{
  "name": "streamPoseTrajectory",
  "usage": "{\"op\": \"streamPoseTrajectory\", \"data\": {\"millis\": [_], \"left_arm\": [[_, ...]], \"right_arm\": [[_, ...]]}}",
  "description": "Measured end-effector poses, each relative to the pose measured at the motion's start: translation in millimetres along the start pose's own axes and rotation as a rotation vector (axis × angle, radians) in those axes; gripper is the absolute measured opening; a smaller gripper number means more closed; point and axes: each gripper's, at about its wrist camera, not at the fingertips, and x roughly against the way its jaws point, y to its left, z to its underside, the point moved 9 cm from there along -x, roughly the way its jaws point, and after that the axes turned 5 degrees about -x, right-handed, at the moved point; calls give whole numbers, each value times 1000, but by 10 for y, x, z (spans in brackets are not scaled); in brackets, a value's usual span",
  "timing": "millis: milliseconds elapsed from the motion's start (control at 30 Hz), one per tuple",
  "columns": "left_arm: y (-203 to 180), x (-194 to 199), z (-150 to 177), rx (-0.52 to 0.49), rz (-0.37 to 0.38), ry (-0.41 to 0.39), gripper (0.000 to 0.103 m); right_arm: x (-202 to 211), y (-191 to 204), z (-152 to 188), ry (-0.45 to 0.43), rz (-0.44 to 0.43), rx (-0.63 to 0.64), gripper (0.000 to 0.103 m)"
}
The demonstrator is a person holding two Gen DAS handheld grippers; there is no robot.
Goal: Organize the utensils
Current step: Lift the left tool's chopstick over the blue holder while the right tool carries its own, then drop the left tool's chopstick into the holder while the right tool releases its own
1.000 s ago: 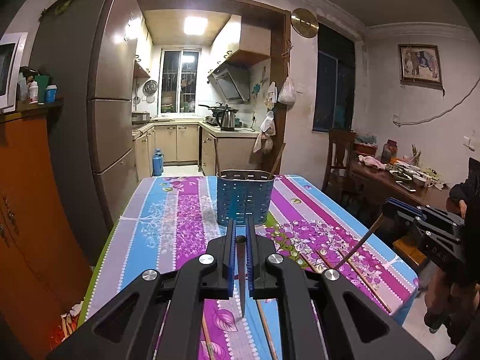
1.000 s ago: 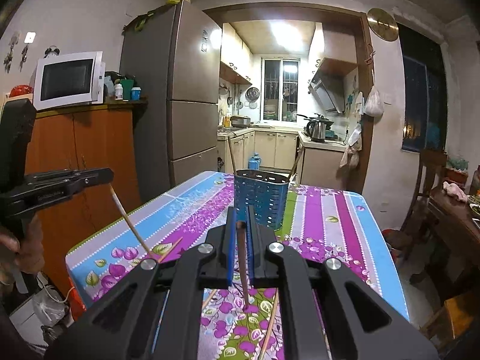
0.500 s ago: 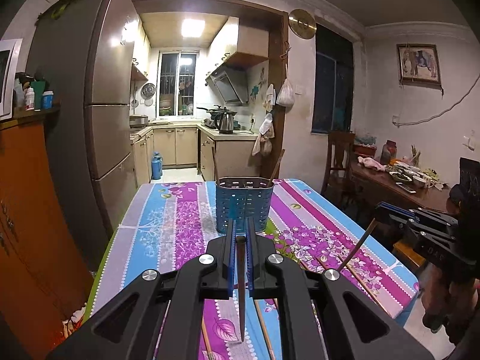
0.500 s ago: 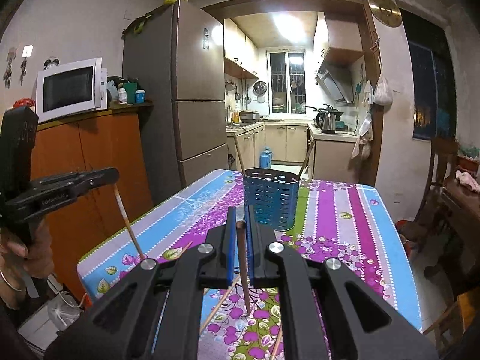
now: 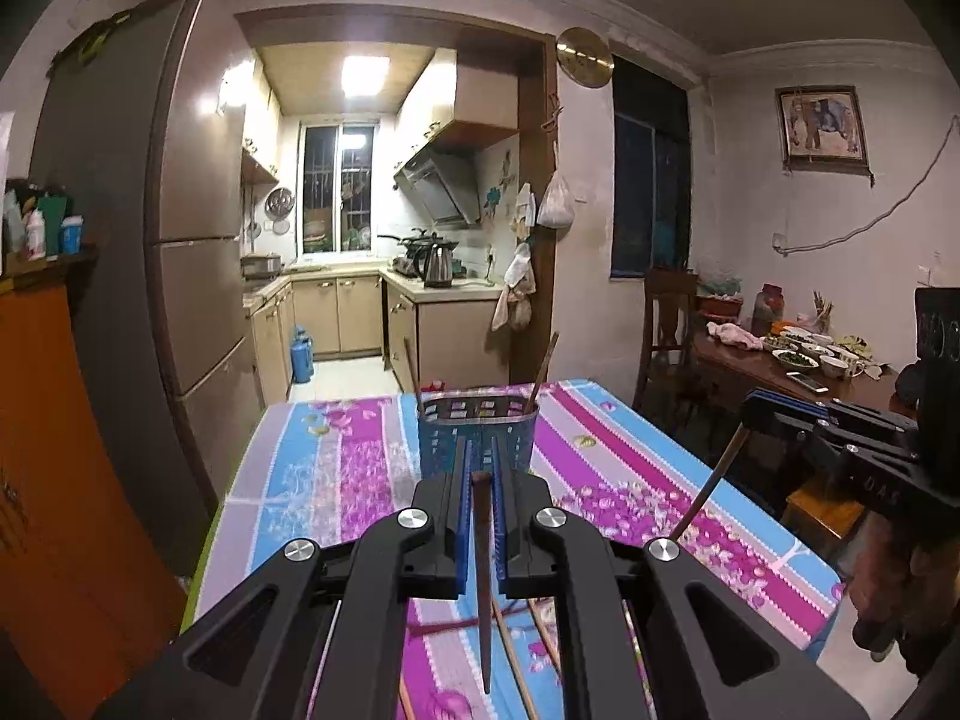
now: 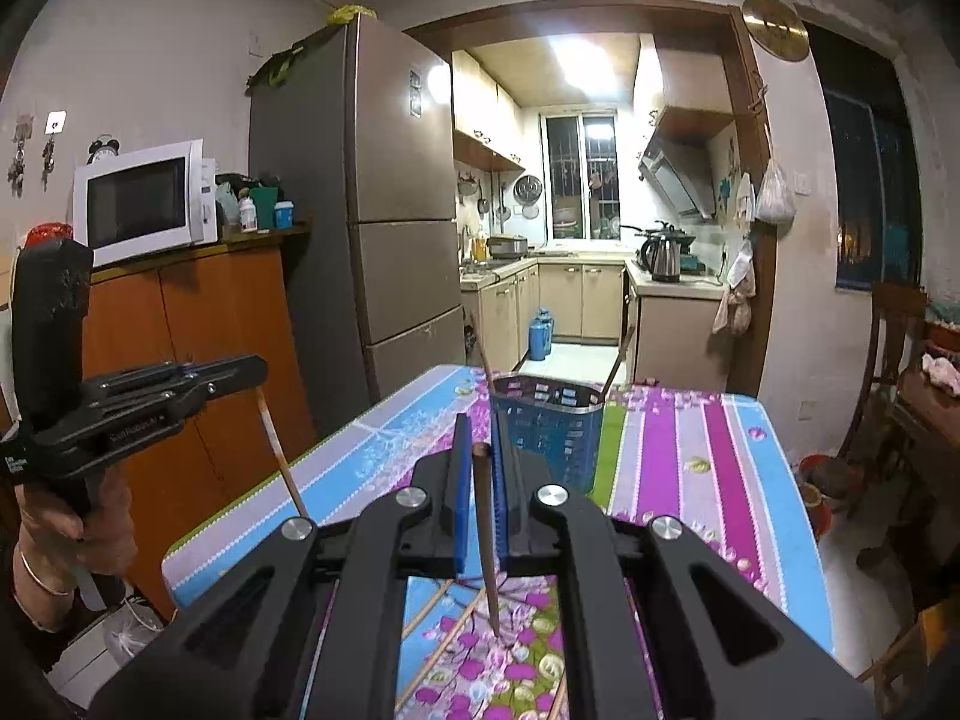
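Above the floral desk I hold two tools: my left tool is clamped on a dark chopstick, my right tool on another chopstick; the blue utensil basket stands beyond them, loose chopsticks lying on the cloth below
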Motion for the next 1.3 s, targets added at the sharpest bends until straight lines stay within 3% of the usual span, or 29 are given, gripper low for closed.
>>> {"op": "streamPoseTrajectory", "data": {"millis": [167,300,533,733,1000,1300], "left_arm": [[-35,-225,-376,-11,27,-46,8],[-45,-468,-785,-47,2,-105,8],[11,-1000,-1479,-64,-16,-213,8],[115,-1467,-1844,-71,-42,-271,8],[287,-2226,-1735,-64,-64,-260,8],[392,-2978,-1064,-37,-49,-141,8]], "right_arm": [[-87,-46,-377,-49,13,15,5],[-205,-90,-770,-103,30,29,5],[-608,-284,-1336,-157,64,22,5],[-1054,-502,-1669,-197,88,1,5],[-1733,-828,-1575,-191,105,-74,5],[-2469,-993,-806,-44,147,-90,5]]}}
